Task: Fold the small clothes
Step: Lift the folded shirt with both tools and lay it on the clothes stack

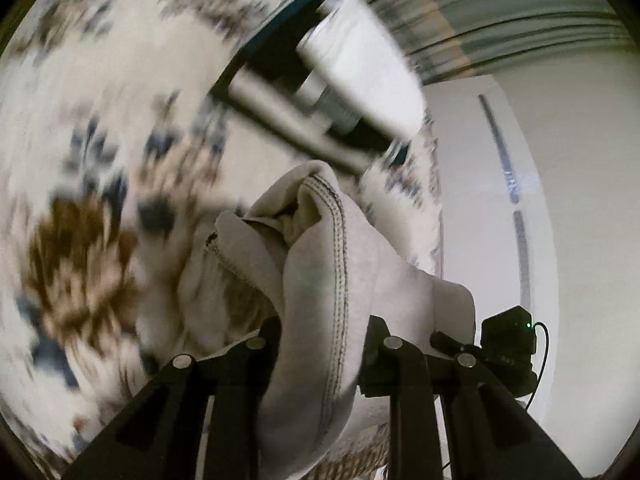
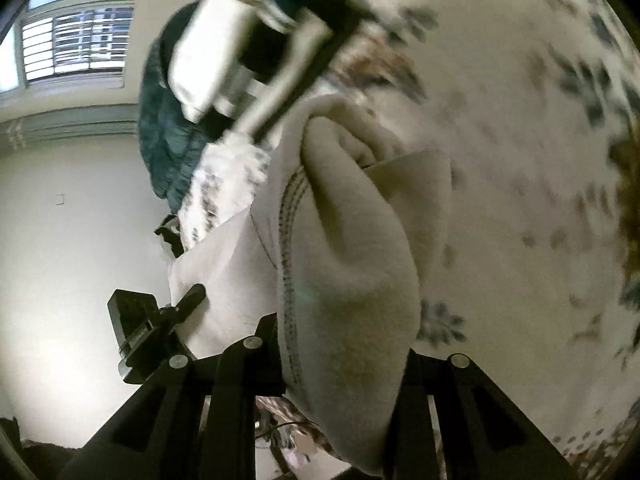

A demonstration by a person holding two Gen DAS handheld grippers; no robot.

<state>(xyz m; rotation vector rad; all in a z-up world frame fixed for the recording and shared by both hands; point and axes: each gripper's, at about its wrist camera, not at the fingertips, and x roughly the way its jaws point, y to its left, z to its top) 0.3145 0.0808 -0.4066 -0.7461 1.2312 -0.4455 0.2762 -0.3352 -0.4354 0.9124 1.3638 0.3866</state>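
Left wrist view: left claw [image 1: 322, 344] is pinching the pale grey garment [image 1: 316, 264]. Cloth bunches up between the two black fingers [image 1: 272, 332], stitched seam running up the middle. The garment hangs off the claw, lifted clear above the floral bedspread [image 1: 92, 128]. The background is heavily motion-blurred, so the rig looks mid-swing. Top centre there is a blurred white-and-black object [image 1: 340, 80], probably the other handheld unit or a fixture; can't tell. White wall [image 1: 580, 200] on the right.

Right wrist view: right claw [image 2: 340, 348] is also clamped on the same grey garment [image 2: 344, 248], a thick fold wedged between its fingers [image 2: 268, 336], with the seam visible on the left side of the fold. Bedspread [image 2: 500, 140] is behind it, a dark teal quilted item [image 2: 168, 136] at upper left, and a window [image 2: 76, 44] in the corner. A black device [image 2: 140, 332] shows low left, likely part of the left claw.

Judgement: this is the lift/shake-out step. Both claws hold one edge close together, the piece is airborne, and no fold has been laid yet.

Next move: separate the claws to tension the held edge, then lower the garment flat onto the bed, keeping both pinches until the cloth lies without the bunching seen now.
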